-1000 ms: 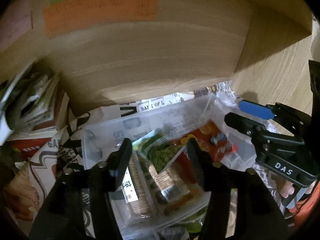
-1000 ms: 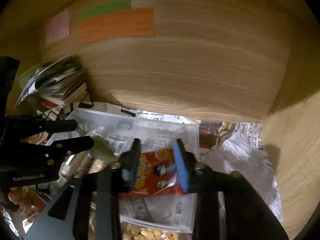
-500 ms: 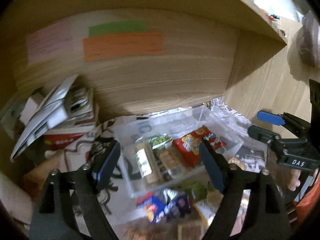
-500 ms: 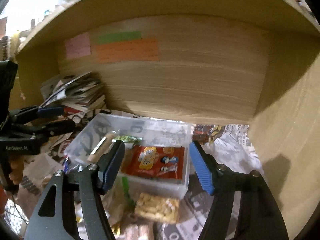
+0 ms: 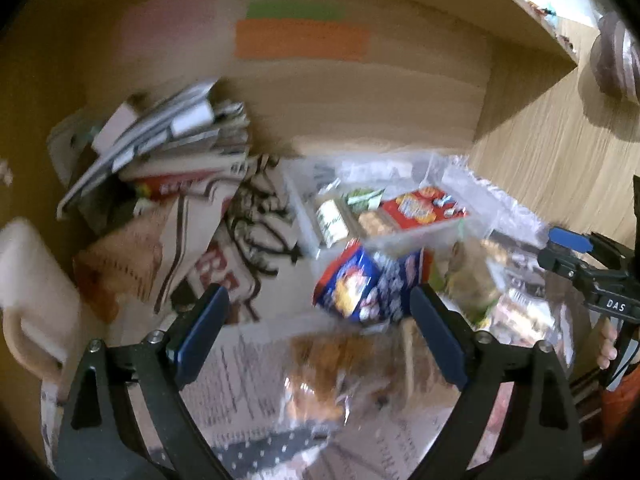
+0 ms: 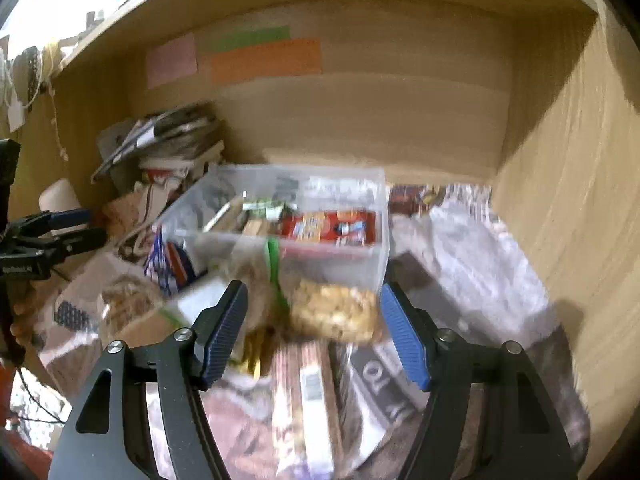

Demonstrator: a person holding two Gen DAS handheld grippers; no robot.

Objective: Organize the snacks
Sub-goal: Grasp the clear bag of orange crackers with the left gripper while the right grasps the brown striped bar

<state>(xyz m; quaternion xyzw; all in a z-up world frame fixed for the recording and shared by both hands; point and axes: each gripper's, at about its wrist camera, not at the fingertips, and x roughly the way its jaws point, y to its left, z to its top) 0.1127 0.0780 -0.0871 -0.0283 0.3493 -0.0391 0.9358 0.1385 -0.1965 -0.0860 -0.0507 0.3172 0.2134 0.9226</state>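
Observation:
A clear plastic bin (image 5: 404, 240) (image 6: 372, 216) stands on the shelf floor, holding a red snack packet (image 5: 420, 210) (image 6: 328, 226) and several other packets. In front of it lie loose snacks: a blue bag (image 5: 360, 284) (image 6: 168, 260), an orange-brown bag (image 5: 320, 372) and a clear bag of pale yellow pieces (image 6: 332, 312). My left gripper (image 5: 320, 320) hovers short of the bin with its jaws opening and nothing pressed between them. My right gripper (image 6: 314, 312) is open above the yellow bag, not gripping it. Each gripper shows in the other's view, the right gripper (image 5: 568, 248) and the left gripper (image 6: 76, 226).
A stack of magazines (image 5: 168, 140) (image 6: 168, 136) leans in the back left corner, with a printed paper bag (image 5: 200, 240) in front of it. Newspaper (image 6: 460, 248) lines the shelf floor. The wooden side wall (image 6: 560, 200) closes the right. A white handled object (image 5: 28, 292) sits far left.
Both grippers have drawn back from the bin and their jaws have spread wider. The bin now looks smaller and farther, and loose packets in front of it have come into view.

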